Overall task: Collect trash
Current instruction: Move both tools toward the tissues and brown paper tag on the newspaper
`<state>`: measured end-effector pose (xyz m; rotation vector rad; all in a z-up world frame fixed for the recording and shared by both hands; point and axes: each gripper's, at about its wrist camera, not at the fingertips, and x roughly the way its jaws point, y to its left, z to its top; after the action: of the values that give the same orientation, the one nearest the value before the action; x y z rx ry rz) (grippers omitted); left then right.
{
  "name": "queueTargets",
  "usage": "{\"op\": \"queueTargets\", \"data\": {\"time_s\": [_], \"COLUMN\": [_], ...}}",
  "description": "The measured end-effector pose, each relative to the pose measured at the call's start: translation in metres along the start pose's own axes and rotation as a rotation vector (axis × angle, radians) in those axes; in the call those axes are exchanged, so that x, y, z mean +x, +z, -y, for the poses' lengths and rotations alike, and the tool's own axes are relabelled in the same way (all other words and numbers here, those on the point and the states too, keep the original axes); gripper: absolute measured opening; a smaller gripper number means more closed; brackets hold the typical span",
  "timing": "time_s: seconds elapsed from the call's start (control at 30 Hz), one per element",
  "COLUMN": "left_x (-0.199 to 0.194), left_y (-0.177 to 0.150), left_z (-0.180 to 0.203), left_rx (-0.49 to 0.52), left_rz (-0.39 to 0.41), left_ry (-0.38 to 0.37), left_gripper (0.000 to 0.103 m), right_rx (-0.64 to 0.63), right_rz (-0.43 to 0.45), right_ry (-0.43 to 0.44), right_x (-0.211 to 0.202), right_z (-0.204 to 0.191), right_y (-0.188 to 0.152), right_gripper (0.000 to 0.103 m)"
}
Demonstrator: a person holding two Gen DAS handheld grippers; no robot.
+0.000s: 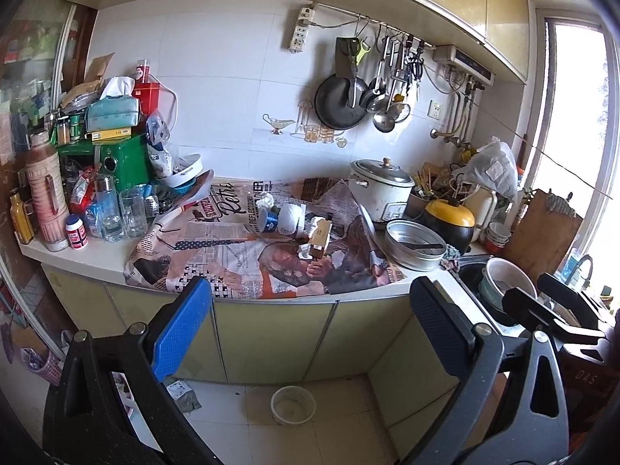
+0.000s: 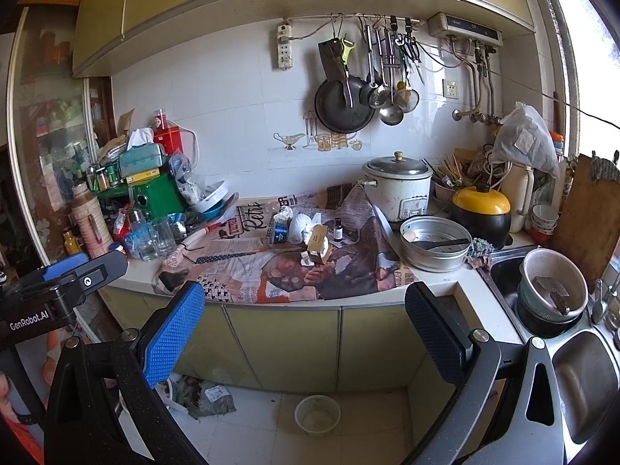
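A heap of trash lies mid-counter on a printed newspaper sheet (image 1: 232, 255): crumpled white tissues (image 1: 290, 219), a blue cup (image 1: 268, 221), a small cardboard box (image 1: 319, 238) and a small dark bottle (image 2: 338, 229). The same heap shows in the right wrist view, with the box (image 2: 317, 244) and blue cup (image 2: 279, 230). My left gripper (image 1: 310, 333) is open, held in front of the cabinet doors below the counter edge, nothing between its fingers. My right gripper (image 2: 306, 333) is open too, at a similar distance. The left gripper's body (image 2: 58, 290) shows at the left.
A white rice cooker (image 1: 381, 190), a metal pan (image 1: 414, 244) and a yellow-lidded pot (image 1: 449, 219) stand right of the heap. Glasses and bottles (image 1: 116, 213) crowd the left end. The sink (image 2: 550, 298) holds bowls. A small white bowl (image 1: 292, 405) sits on the floor.
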<state>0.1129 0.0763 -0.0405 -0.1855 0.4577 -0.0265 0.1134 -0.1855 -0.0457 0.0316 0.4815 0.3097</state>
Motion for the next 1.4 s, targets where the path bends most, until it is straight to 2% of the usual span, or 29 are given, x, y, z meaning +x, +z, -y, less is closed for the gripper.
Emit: {"op": "queueTargets", "data": {"time_s": [0.27,0.47,0.53,0.67,0.77,0.97,1.03,1.13,1.2,1.33,1.4], "left_x": [0.091,0.17,0.193,0.233,0.266,0.335,0.365,0.409,0.44,0.492,0.513], "left_y": [0.02,0.053,0.063,0.075,0.082,0.088,0.088,0.085,0.081,0.069,0.061], "left_z": [-0.014,-0.006,-0.004,-0.004,-0.005,-0.01,-0.01,-0.009,-0.009,-0.012,-0.011], "left_rx": [-0.061,-0.077,-0.085,-0.098,-0.097,-0.071,-0.044,0.014,0.054,0.107,0.124], "left_rz": [-0.049,-0.099,-0.093,-0.094,-0.128,-0.218,-0.265,-0.332,-0.392,-0.505,-0.559], "left_ry": [0.083,0.128,0.16,0.181,0.183,0.132,0.1,0.036,-0.005,-0.093,-0.137], "left_gripper": [0.099,0.095,0.094,0.094,0.094,0.094,0.094,0.089,0.078,0.065,0.052], "right_rx": [-0.009,0.009,0.012,0.006,0.011,0.057,0.067,0.082,0.101,0.164,0.181], "right_rz": [-0.058,-0.103,-0.117,-0.145,-0.189,-0.288,-0.307,-0.319,-0.33,-0.36,-0.382], "right_ry": [0.002,0.015,0.029,0.037,0.039,0.06,0.051,0.012,-0.029,-0.067,-0.078], "right_x": [0.073,0.136,0.155,0.195,0.228,0.289,0.304,0.321,0.335,0.357,0.371], "right_z": [0.026,0.062,0.074,0.092,0.101,0.113,0.115,0.116,0.118,0.12,0.121], "right_y": [0.01,0.037,0.046,0.057,0.061,0.063,0.064,0.066,0.07,0.071,0.071], "right_gripper": [0.103,0.103,0.103,0.103,0.103,0.102,0.101,0.099,0.099,0.098,0.096]}}
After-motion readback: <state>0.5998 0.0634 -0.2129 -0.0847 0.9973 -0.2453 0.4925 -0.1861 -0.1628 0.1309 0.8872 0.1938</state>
